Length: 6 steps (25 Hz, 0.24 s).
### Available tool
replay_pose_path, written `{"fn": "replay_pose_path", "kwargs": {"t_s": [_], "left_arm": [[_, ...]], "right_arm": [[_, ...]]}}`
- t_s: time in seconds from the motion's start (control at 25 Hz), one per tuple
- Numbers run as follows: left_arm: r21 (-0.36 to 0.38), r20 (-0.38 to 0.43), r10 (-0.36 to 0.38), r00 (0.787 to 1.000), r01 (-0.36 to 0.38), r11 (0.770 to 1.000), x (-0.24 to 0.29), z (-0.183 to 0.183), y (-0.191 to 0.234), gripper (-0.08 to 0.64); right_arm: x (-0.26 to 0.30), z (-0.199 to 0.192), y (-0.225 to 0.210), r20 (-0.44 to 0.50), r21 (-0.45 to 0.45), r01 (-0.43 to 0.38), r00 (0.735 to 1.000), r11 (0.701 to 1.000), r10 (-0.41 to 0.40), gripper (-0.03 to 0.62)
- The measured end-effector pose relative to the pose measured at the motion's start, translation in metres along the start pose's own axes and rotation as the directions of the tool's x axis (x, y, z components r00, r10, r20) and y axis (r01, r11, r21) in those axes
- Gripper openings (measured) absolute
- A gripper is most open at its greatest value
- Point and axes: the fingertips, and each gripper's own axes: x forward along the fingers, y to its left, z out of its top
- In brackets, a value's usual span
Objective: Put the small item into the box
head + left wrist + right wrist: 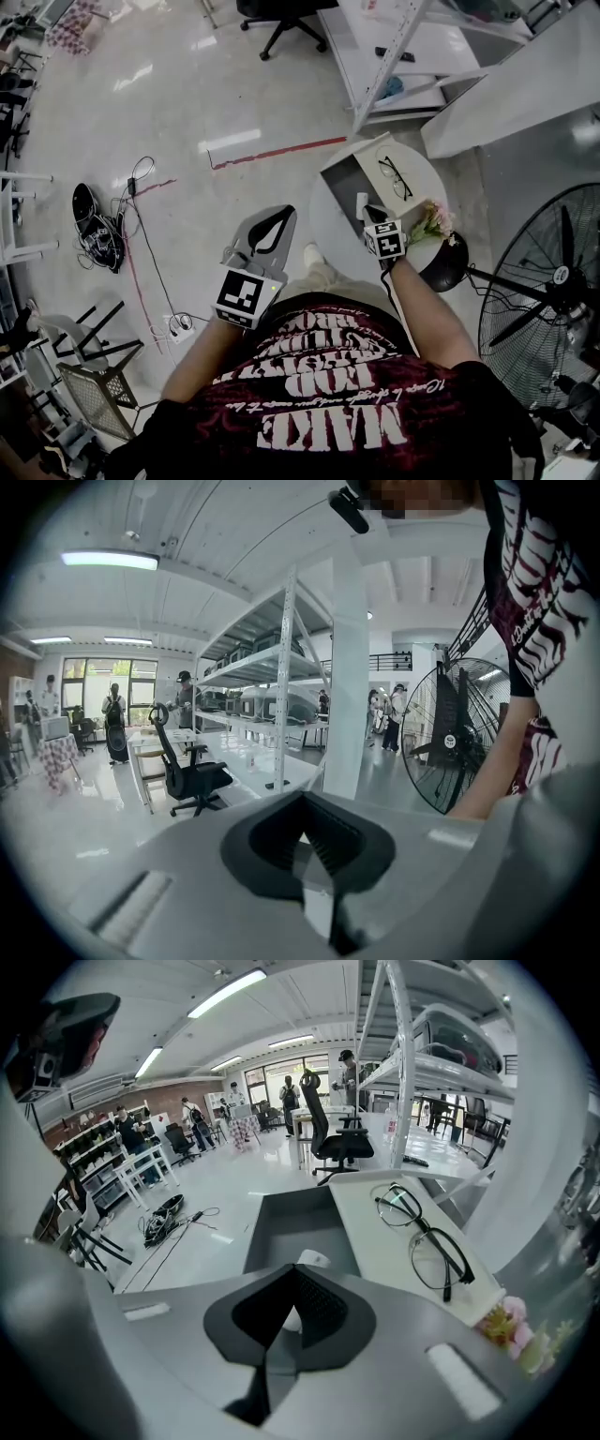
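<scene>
A small white item (362, 202) (315, 1260) stands at the near edge of the open box's grey inside (342, 183) (295, 1222); whether it is inside the box I cannot tell. My right gripper (372, 210) (293, 1271) points down at it with the jaws shut and nothing clamped between them. The item shows just past the tips. A pair of black glasses (396, 178) (427, 1232) lies on the box's white lid. My left gripper (281, 211) (302, 799) is shut and empty. It hangs over the floor, left of the table.
The box sits on a small round white table (328, 230). Pink flowers (431, 223) (511, 1321) and a black round thing (448, 265) are at its right. A large floor fan (548, 281) stands to the right, white shelving (403, 47) behind, and cables (98, 230) on the floor at left.
</scene>
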Motion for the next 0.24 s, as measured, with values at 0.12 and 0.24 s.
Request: {"fn": "replay_pose_path", "kwargs": {"t_s": [0.12, 0.24], "left_arm": [[0.002, 0.001, 0.001, 1.000, -0.001, 1.000, -0.0013, 0.0005, -0.0012, 0.002], [0.005, 0.001, 0.000, 1.000, 0.000, 1.000, -0.0026, 0.0003, -0.0032, 0.002]], "right_arm": [[-0.0008, 0.0002, 0.0013, 0.001, -0.005, -0.003, 1.000, 1.000, 0.003, 0.028], [-0.0020, -0.0006, 0.0020, -0.004, -0.013, -0.004, 1.000, 1.000, 0.004, 0.028]]}}
